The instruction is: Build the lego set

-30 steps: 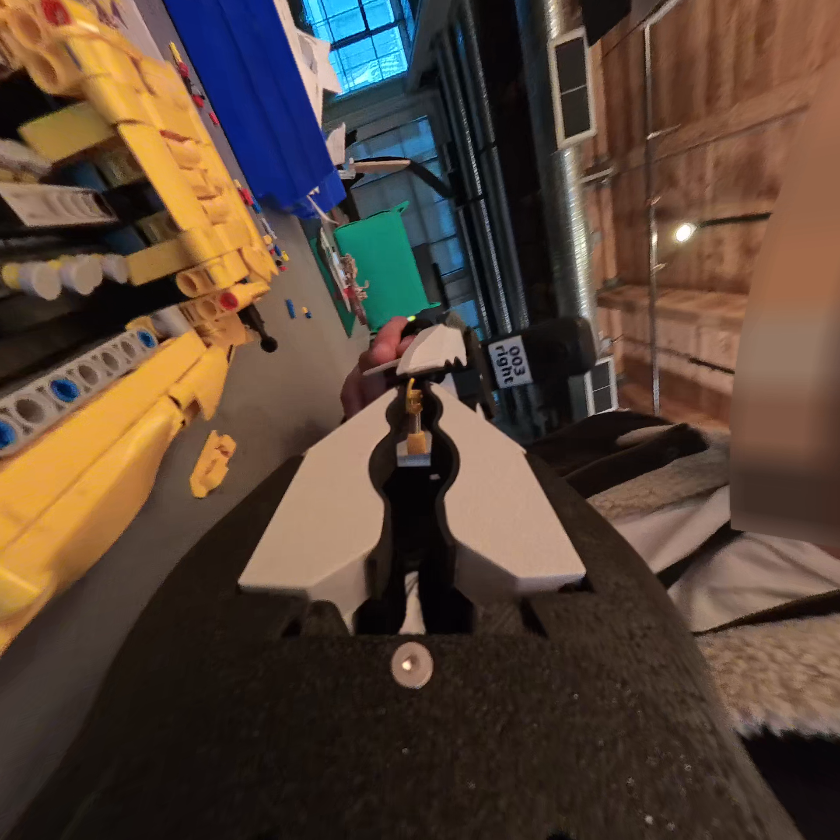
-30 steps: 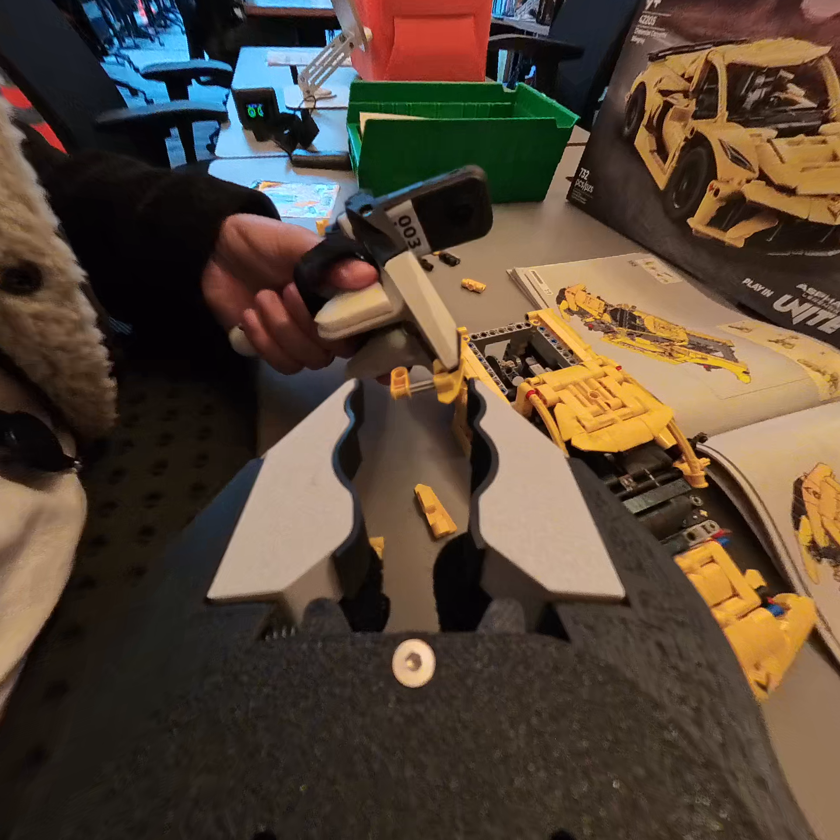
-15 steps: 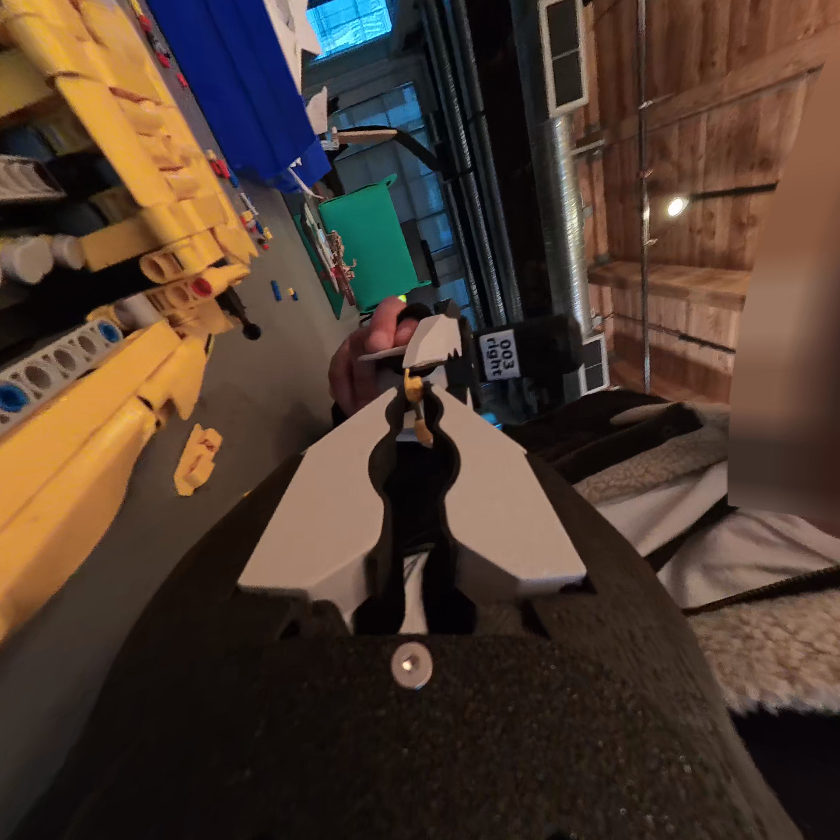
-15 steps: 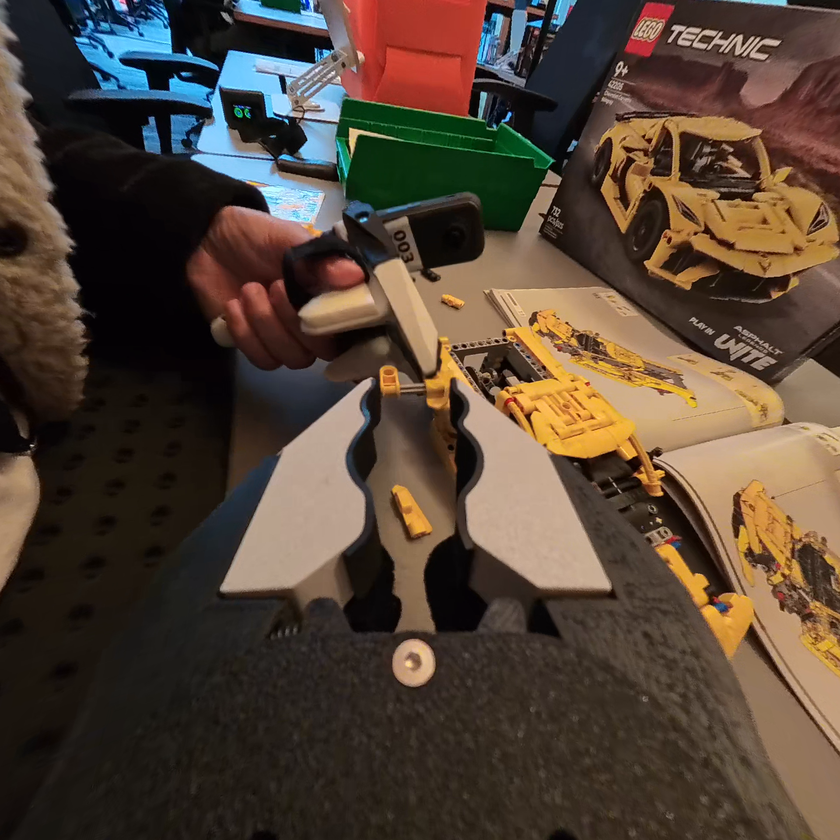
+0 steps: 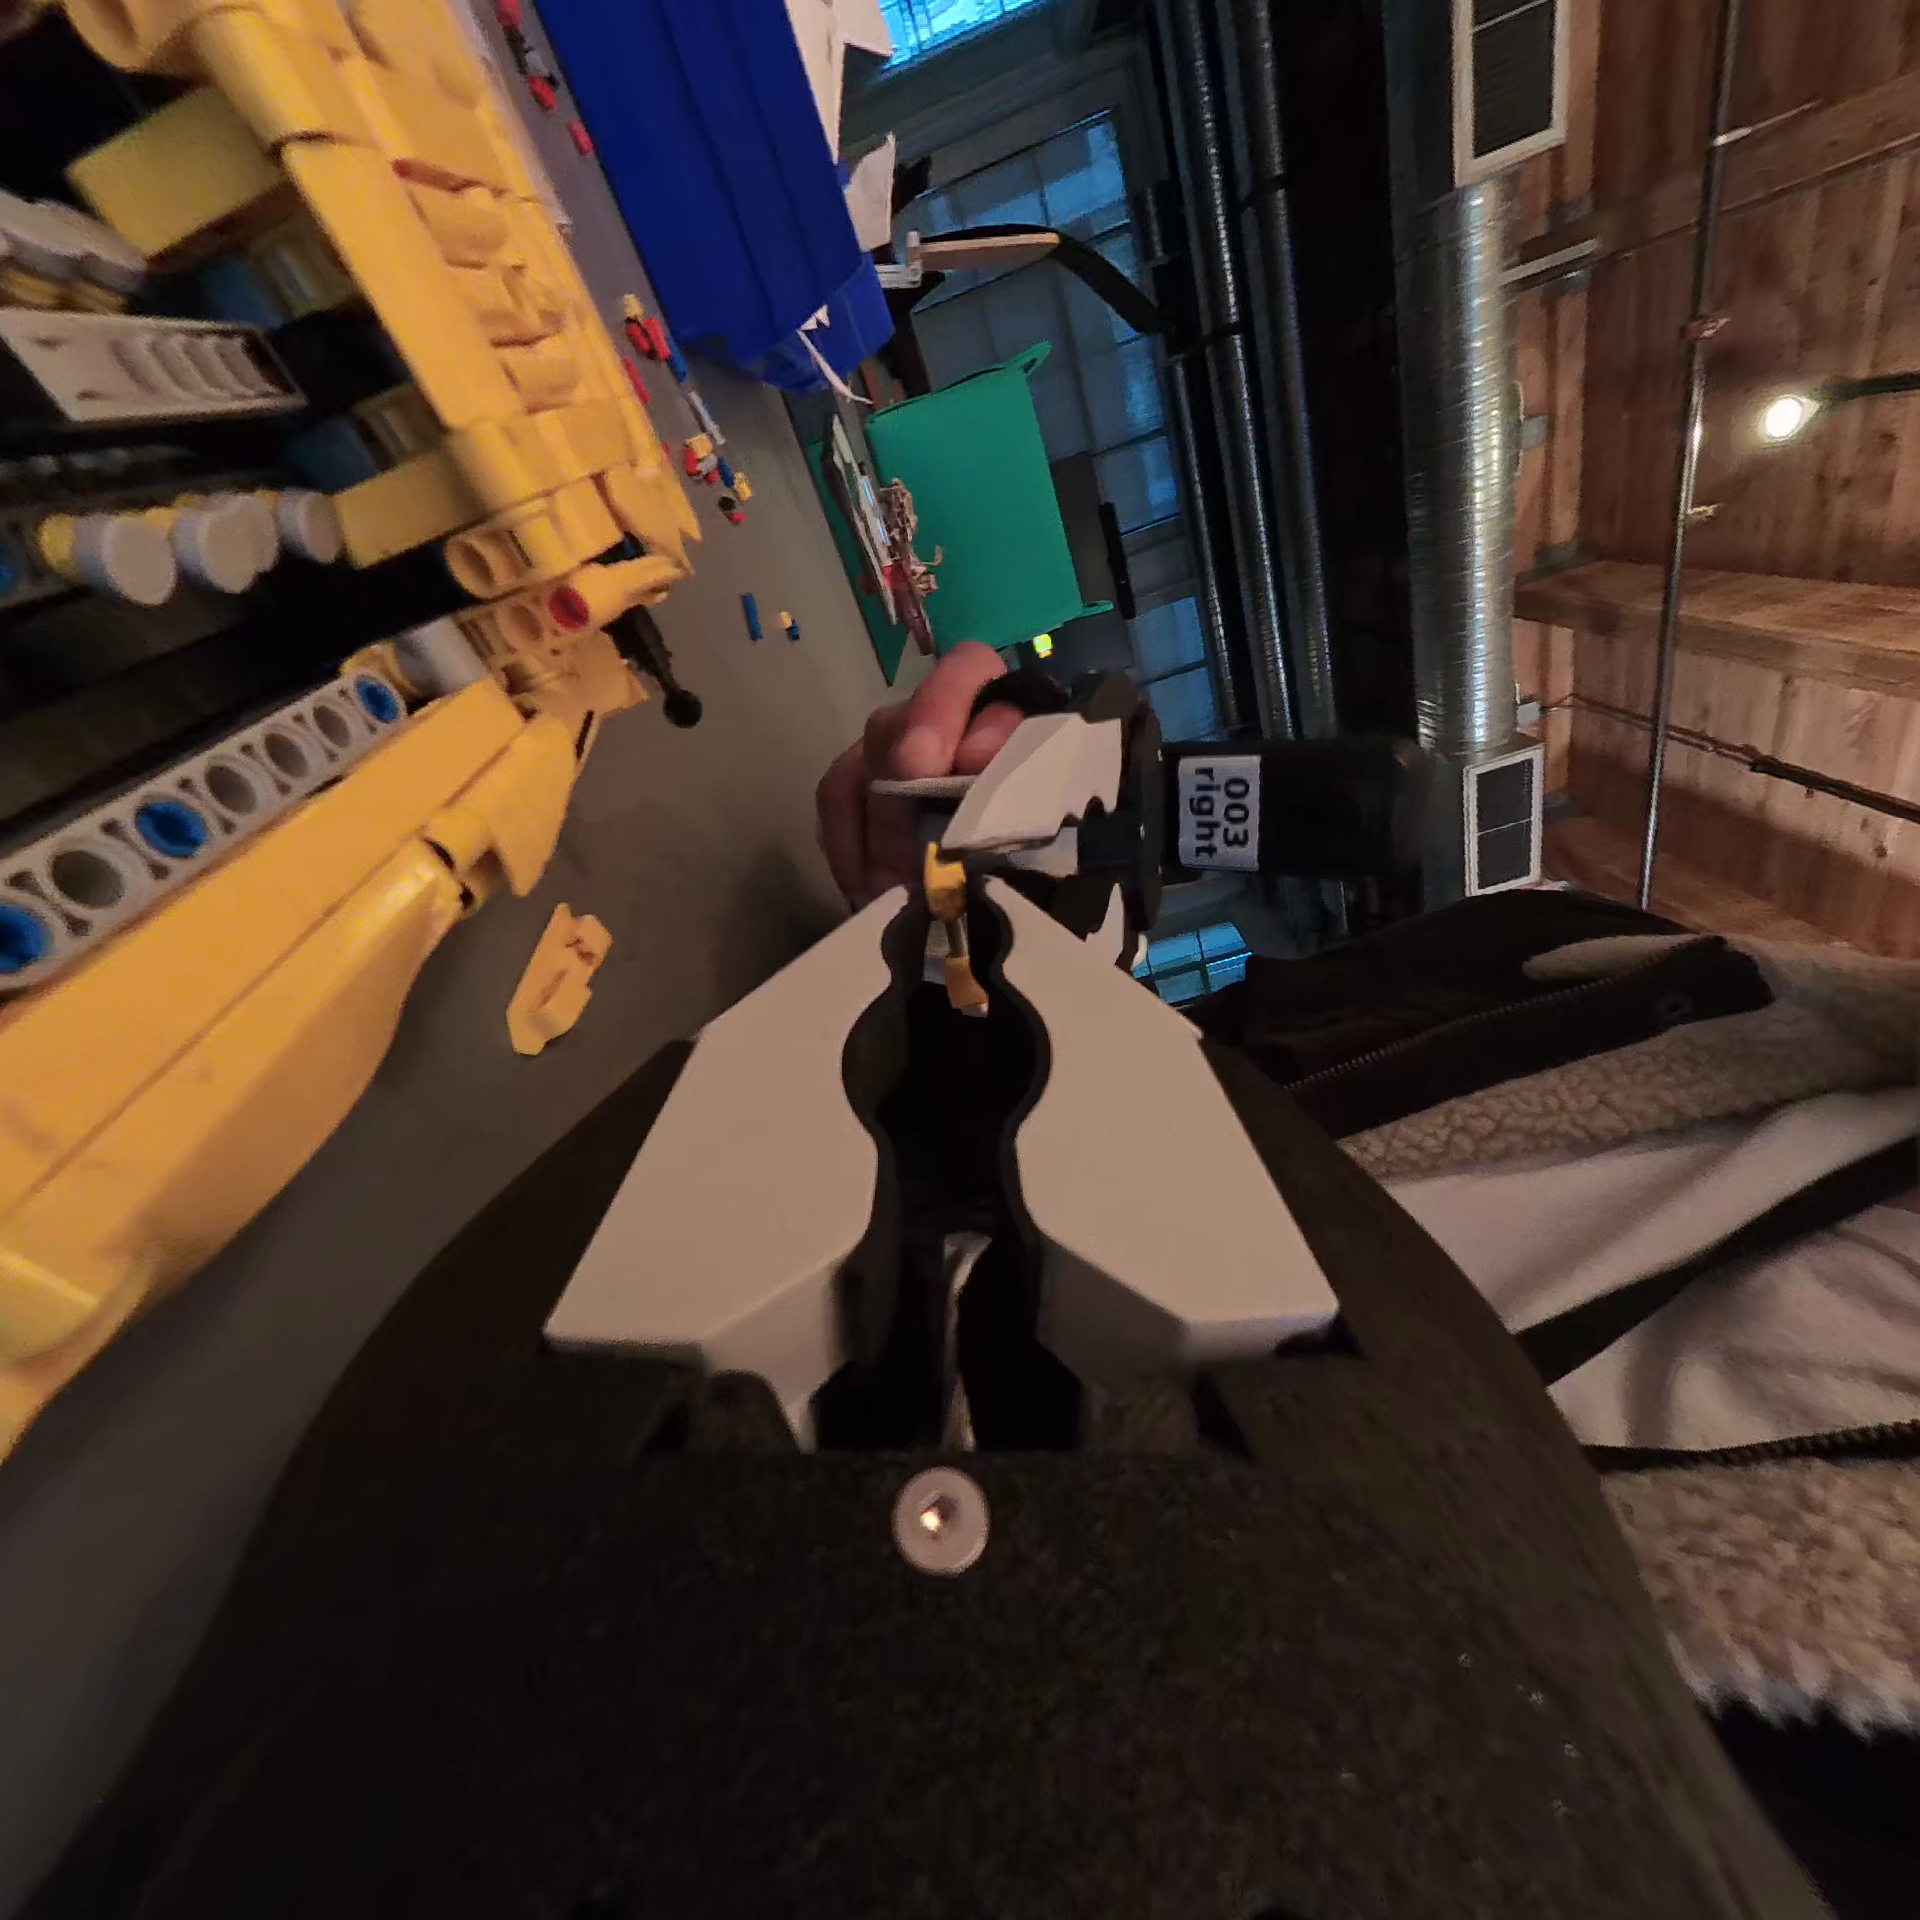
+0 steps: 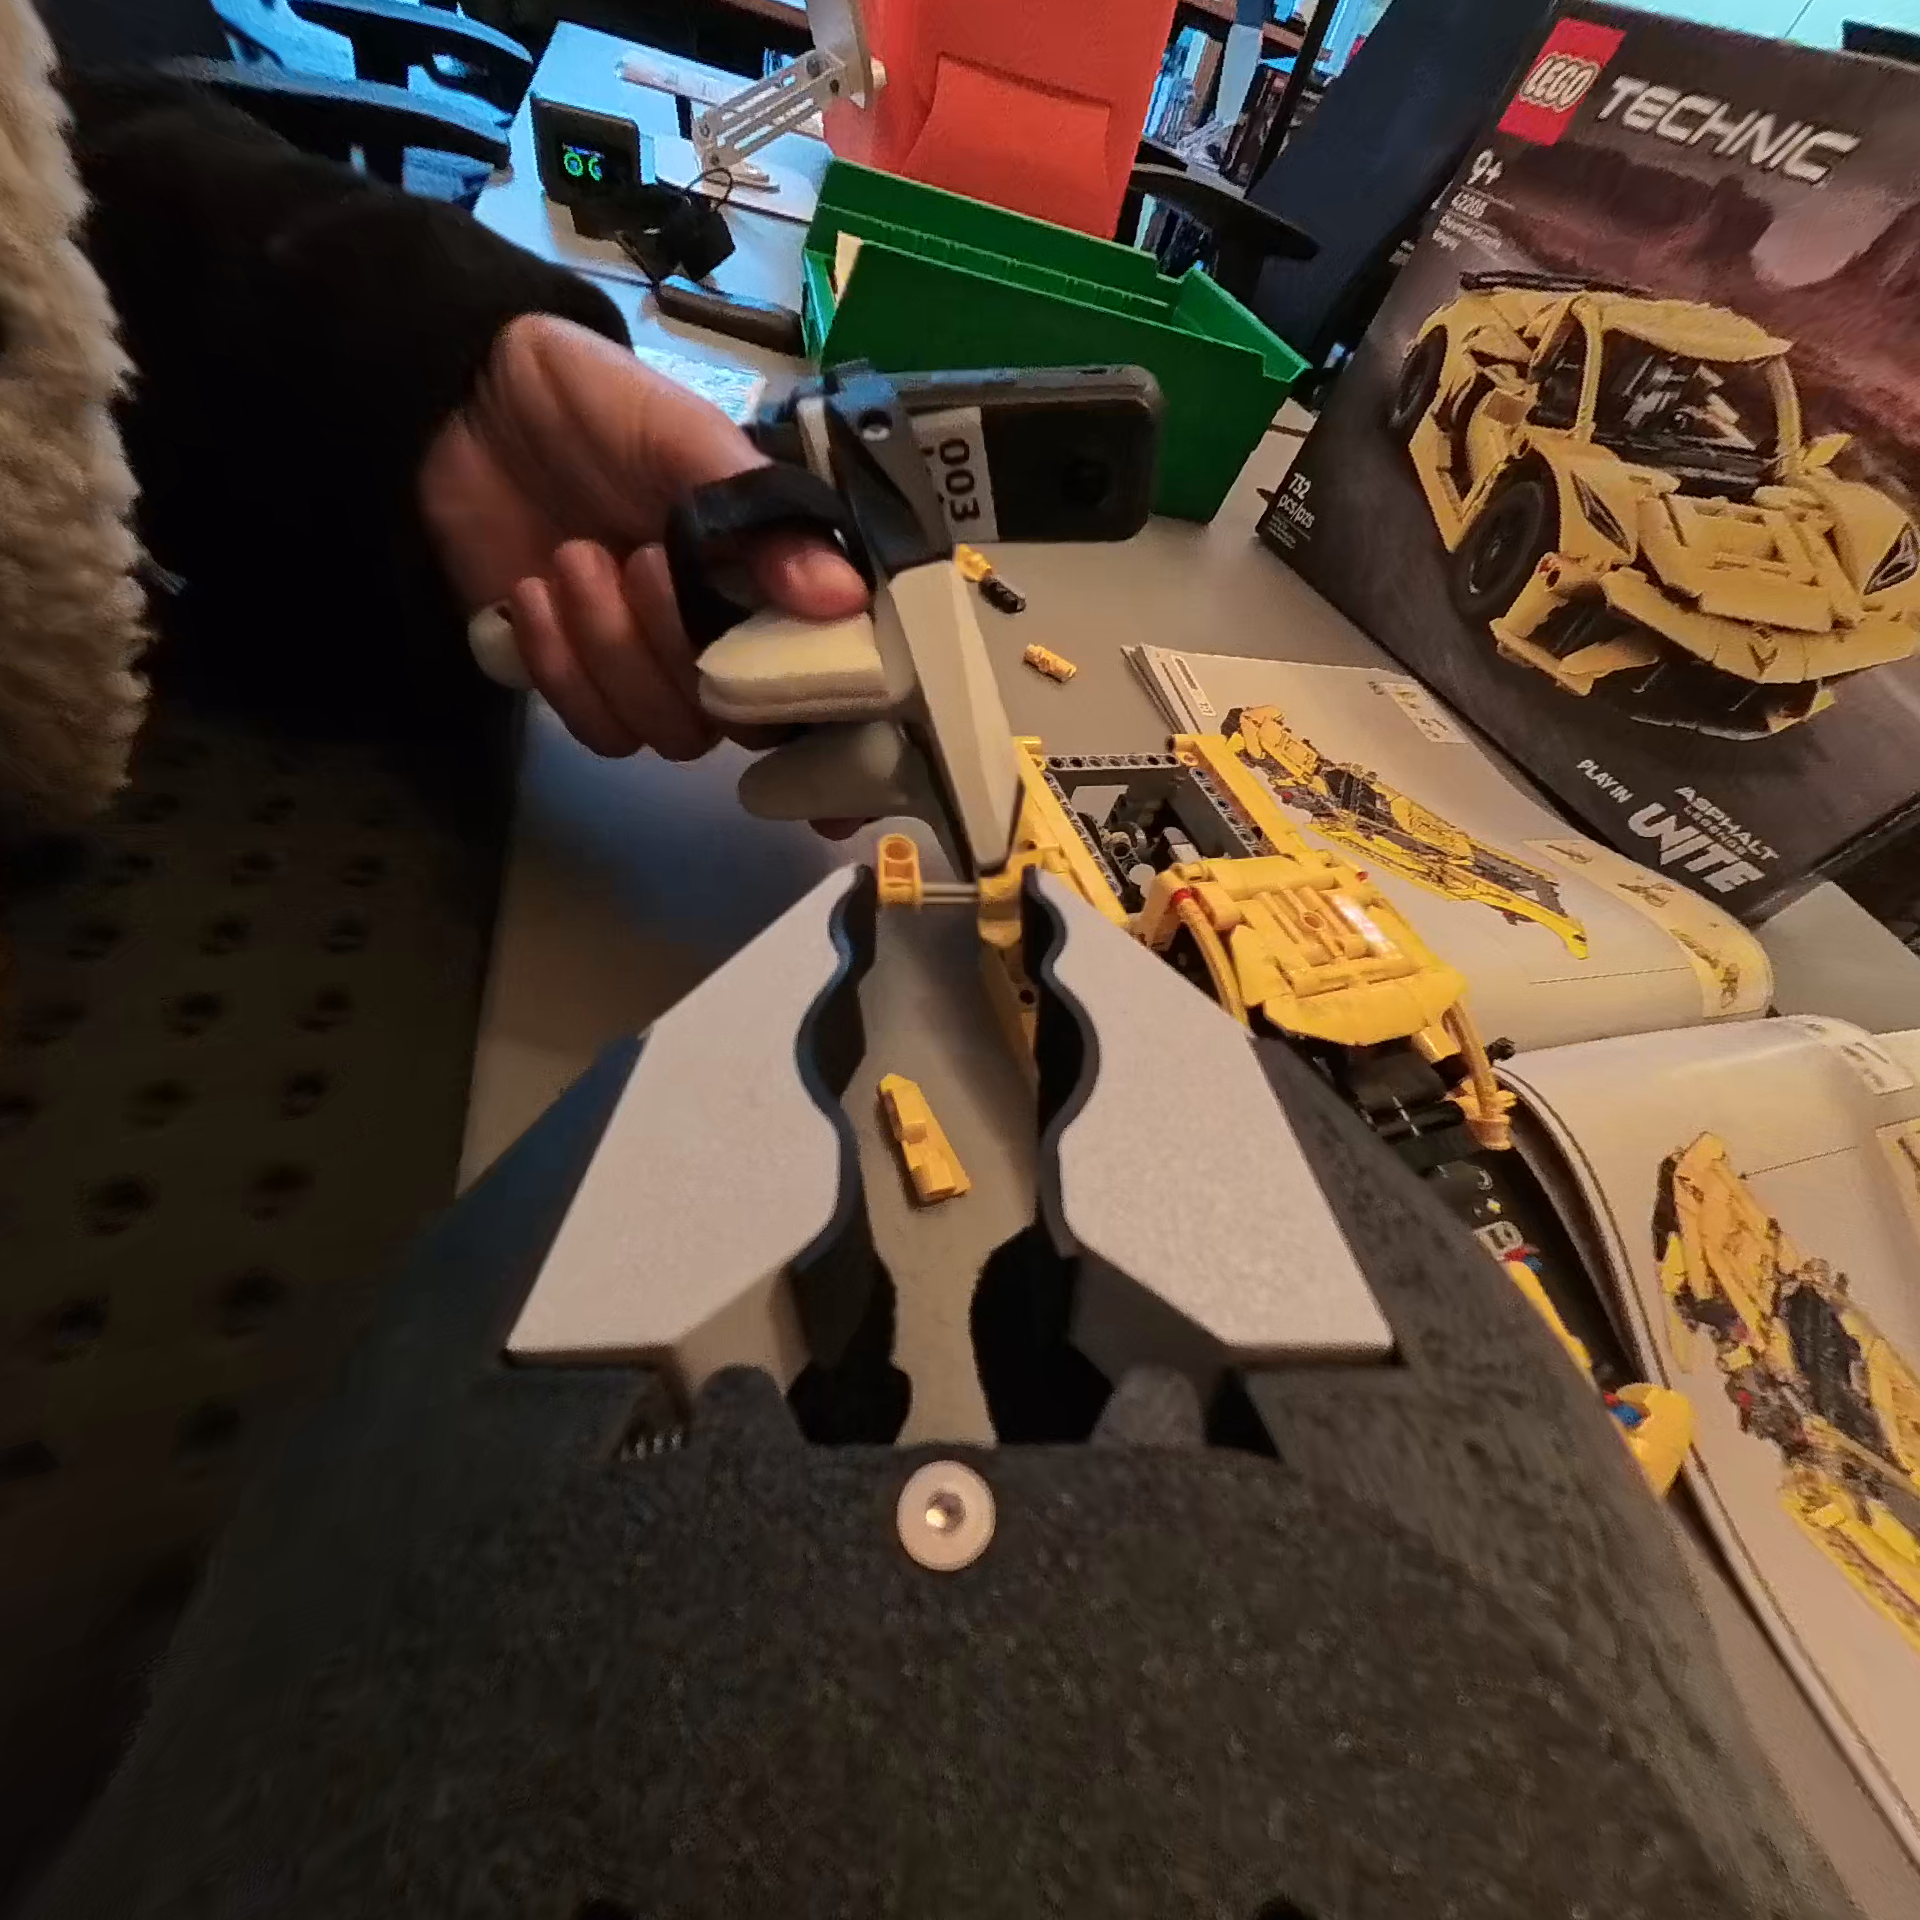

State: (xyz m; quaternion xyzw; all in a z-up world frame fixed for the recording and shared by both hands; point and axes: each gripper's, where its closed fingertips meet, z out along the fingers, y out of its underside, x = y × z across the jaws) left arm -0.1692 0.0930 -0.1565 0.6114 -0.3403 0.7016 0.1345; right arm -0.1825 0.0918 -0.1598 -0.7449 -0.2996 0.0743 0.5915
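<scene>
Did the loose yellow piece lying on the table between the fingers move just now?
No. The loose yellow piece lies at the same spot beside the yellow car model; only the camera shifted.

The grey desk [image 6: 665, 852] runs back toward a second pale table [image 6: 540, 223], with a dark perforated surface [image 6: 208, 1039] just left of the desk's near edge. Beyond the desk stand black office chairs [image 6: 416, 114], one armrest reaching toward the pale table. In the left wrist view, which is turned on its side, a wall of wooden planks [image 5: 1766, 312] fills the far side of the room, with a ribbed silver duct [image 5: 1465, 468] and dark pipes [image 5: 1247, 364] beside it. A small lamp [image 5: 1785, 416] glows on the wood. Large paned windows [image 5: 1039, 208], bluish with daylight, lie beyond the desk.
</scene>
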